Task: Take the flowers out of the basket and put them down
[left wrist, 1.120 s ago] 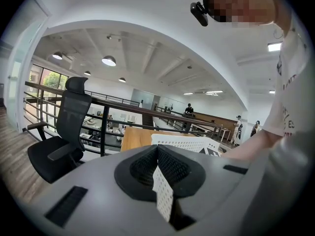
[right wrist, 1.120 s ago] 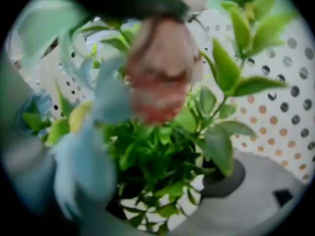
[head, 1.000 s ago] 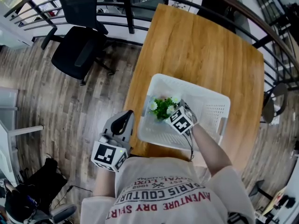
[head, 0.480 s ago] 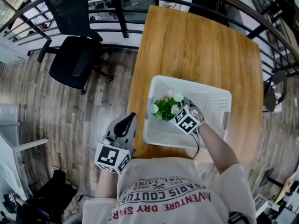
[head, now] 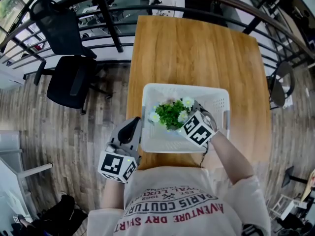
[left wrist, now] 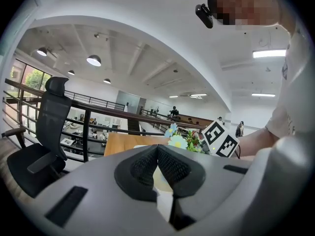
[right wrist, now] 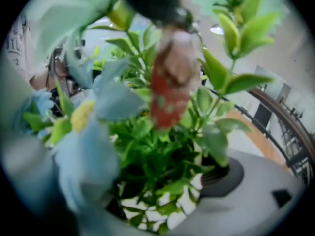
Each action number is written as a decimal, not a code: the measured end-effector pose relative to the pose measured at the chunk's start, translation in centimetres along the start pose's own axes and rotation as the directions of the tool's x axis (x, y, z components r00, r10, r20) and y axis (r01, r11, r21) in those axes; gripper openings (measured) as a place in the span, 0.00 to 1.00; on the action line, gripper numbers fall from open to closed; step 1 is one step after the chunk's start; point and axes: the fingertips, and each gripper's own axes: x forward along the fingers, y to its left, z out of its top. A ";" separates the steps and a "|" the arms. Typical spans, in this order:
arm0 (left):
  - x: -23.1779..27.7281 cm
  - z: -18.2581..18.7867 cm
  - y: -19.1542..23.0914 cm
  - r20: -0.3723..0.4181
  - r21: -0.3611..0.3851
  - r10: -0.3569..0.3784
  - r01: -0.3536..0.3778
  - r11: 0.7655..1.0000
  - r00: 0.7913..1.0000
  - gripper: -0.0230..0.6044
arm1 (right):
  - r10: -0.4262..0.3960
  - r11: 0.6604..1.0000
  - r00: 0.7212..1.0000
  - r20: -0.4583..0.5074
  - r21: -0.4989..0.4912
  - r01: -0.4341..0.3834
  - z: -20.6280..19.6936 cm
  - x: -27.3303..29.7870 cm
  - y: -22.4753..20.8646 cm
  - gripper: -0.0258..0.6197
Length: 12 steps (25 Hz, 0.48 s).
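As the head view drops past the person's printed shirt (head: 172, 205) at six o'clock, the left claw (head: 133, 125) hangs at seven o'clock by the desk's near left corner. Its two dark pads are pressed together with nothing between them. Just toward four o'clock of centre comes the right claw (head: 187, 121), marker cube up, clamped on the flowers (head: 170, 113). Its own view is packed with green leaves, pale blue blooms and a red bud, the stems bunched between the jaws. That bunch sits right at centre, over the left half of the white basket (head: 221, 102); whether it clears the basket's bottom, I can't tell. The basket rests on the near end of the wooden desk (head: 197, 48), which runs off toward twelve o'clock. Out at nine to ten o'clock a black office chair (head: 69, 80) stands on the wood floor (head: 74, 132), and a dark railing (head: 109, 23) curves across the far edge from ten round to two.
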 end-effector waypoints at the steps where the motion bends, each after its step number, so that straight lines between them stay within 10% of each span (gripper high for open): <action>1: 0.1 0.2 -0.8 0.005 -0.006 -0.001 0.001 1.000 1.000 0.07 | -0.006 1.000 1.000 0.016 -0.012 0.006 0.3 -0.9 -0.1 0.78; 12: 5.0 1.8 -10.4 0.100 0.021 0.080 -0.083 0.996 0.992 0.07 | -0.022 0.998 0.997 0.075 -0.049 0.025 -3.3 -11.0 -5.5 0.78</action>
